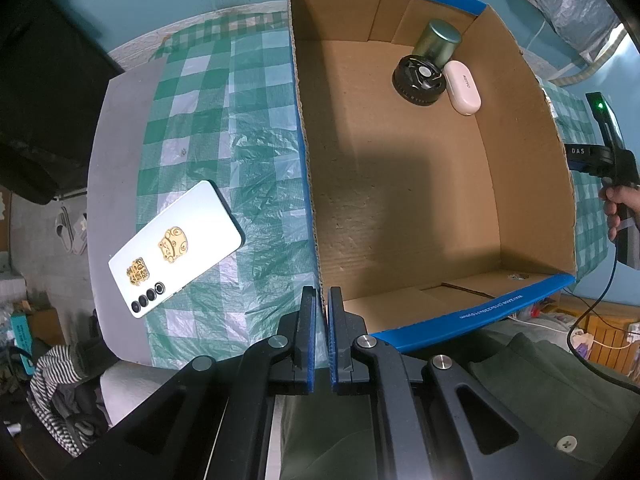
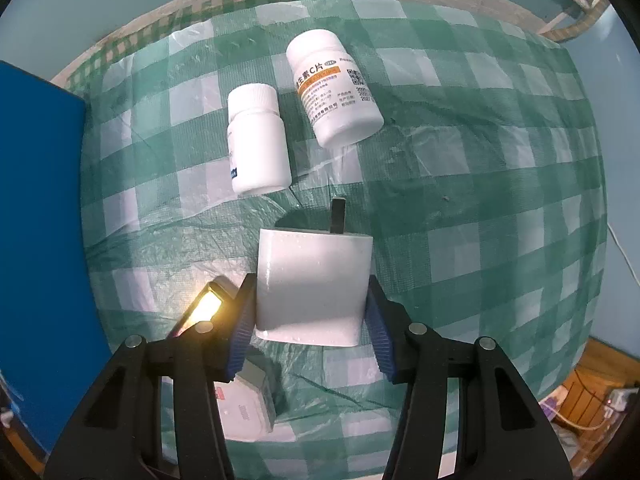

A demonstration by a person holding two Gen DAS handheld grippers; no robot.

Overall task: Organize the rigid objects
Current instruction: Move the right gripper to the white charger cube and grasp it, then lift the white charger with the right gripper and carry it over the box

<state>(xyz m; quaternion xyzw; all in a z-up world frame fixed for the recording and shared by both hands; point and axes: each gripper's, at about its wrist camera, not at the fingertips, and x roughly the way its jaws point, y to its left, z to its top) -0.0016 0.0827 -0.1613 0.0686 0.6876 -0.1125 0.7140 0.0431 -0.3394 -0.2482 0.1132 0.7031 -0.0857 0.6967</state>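
The right claw [image 2: 310,320] is clamped on a white charger [image 2: 314,280] above the bench [image 2: 480,200], while the left claw [image 1: 319,340] is pinched together on the box [image 1: 400,184] wall.

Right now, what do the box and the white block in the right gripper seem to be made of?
Box: corrugated cardboard, matte brown inside, blue outside; fluted edges show. White charger block: probably hard plastic, smooth with slight sheen; a dark metal-looking prong sticks out.

Black claw [image 1: 321,304] arms, ribbed blue pads [image 2: 245,322], silver rivets.
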